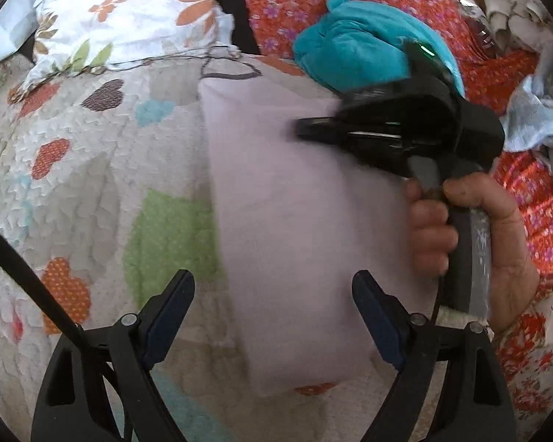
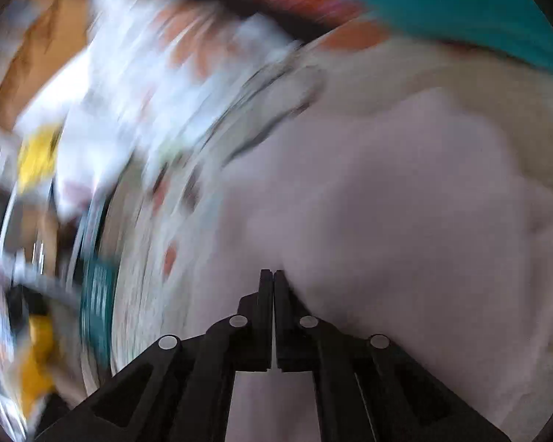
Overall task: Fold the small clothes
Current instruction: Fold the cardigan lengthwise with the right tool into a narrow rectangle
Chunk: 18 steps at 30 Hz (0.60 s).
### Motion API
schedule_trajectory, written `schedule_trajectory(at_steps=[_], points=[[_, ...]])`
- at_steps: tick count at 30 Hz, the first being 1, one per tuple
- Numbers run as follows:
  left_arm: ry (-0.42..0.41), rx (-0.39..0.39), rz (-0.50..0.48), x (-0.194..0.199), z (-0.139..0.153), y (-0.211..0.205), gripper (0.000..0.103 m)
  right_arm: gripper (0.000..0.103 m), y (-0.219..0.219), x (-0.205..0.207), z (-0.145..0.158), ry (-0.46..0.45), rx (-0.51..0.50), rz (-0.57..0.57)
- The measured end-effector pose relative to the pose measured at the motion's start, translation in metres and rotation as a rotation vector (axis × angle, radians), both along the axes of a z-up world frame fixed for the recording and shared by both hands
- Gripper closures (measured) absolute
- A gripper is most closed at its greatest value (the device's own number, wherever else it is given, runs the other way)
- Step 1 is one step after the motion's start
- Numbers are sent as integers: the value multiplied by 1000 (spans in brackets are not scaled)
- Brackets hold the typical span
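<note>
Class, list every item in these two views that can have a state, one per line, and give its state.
Left gripper: open, holding nothing, above the cloth.
Right gripper: shut; whether it pinches the cloth cannot be told.
Pale cloth: folded into a long strip, flat on the quilt.
Teal garment: bunched, unfolded.
Grey-blue garment: crumpled.
Quilt: spread flat.
</note>
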State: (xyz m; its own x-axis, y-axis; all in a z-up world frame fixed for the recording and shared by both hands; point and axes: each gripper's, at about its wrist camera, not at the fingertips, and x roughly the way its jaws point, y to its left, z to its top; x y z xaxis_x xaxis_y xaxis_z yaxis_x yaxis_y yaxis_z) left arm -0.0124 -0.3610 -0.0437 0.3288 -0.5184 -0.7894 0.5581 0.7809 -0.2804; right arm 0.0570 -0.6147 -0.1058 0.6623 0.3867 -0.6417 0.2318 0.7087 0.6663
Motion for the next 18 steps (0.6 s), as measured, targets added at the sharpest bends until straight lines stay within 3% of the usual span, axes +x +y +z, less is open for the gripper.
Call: schedule_trajectory(at_steps=[1,2,3,4,6,7,8,10,14,18], points=[[7,-5,9,4,1,4,17,103,-11,-7,6,7,-77,-98],[15,-9,22,8,1,7,17,93,-16,-11,13,22,-161,-153],[19,-11,35,12,0,9,17,91,-21,-19,22,39,-290,-217],[21,-12,50,15,1,13,17,91,-24,-23,26,39,-309,-225],[34,-23,73,20,1,19,17,89,-32,-32,29,27,-238,-203],[49,-35,80,23,1,21,17,81,-36,-39,33,15,-209,-201],[70,-51,84,27,0,23,17,63,-38,-44,36,8,-201,-203],[99,-69,90,32,-2,25,16,42,-37,-60,40,6,-203,-194],[142,-76,81,38,-13,18,16,41,-34,-89,36,66,-186,-174],[152,-85,59,35,-21,8,16,41,-21,-120,9,117,-126,-134]])
